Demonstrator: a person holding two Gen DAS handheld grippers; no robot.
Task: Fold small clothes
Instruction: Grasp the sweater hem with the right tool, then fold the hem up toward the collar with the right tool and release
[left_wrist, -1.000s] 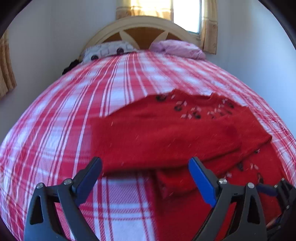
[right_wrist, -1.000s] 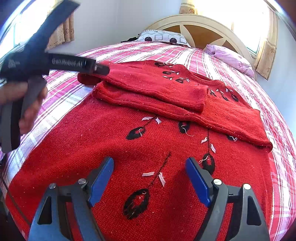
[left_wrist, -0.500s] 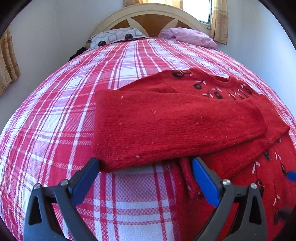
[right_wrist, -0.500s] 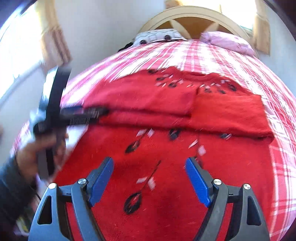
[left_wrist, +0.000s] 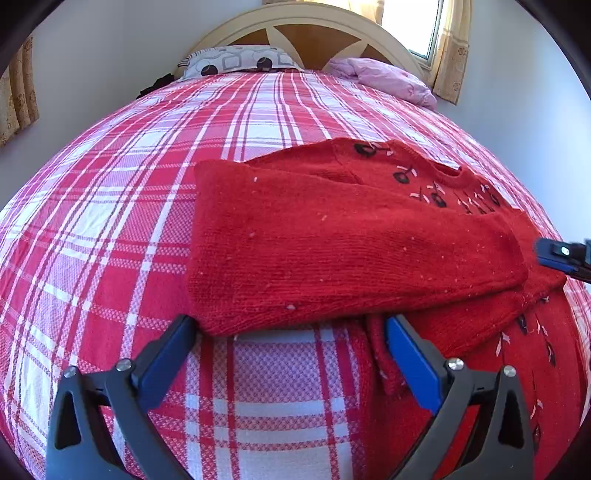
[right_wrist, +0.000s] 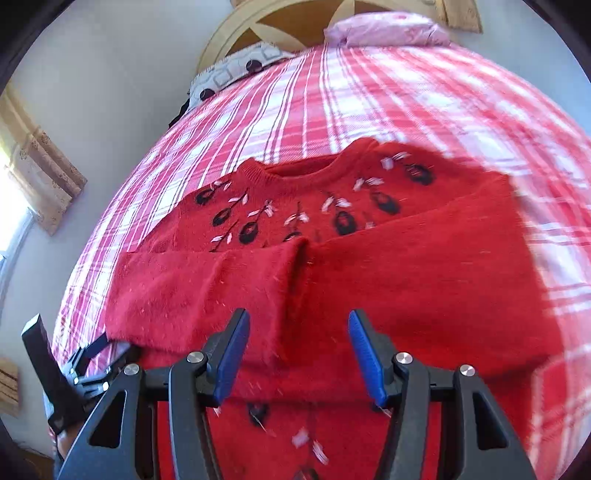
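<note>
A red knit sweater (left_wrist: 332, 240) with black and white embroidered flowers lies flat on the plaid bed, both sleeves folded across its chest. In the right wrist view the sweater (right_wrist: 406, 266) fills the middle, neckline toward the headboard. My left gripper (left_wrist: 290, 349) is open and empty, its fingers just below the folded left sleeve's edge. My right gripper (right_wrist: 297, 354) is open and empty, hovering over the folded sleeves near where their cuffs meet. The left gripper also shows at the lower left of the right wrist view (right_wrist: 92, 365).
The red and white plaid bedspread (left_wrist: 110, 221) covers the bed. A patterned pillow (left_wrist: 236, 61) and a pink pillow (left_wrist: 384, 77) lie against the wooden headboard (left_wrist: 306, 29). Walls and curtained windows surround the bed.
My right gripper has moved forward from the sweater's lower body to over the folded sleeves. My left gripper has closed in on the folded sleeve's edge. Both stayed open.
</note>
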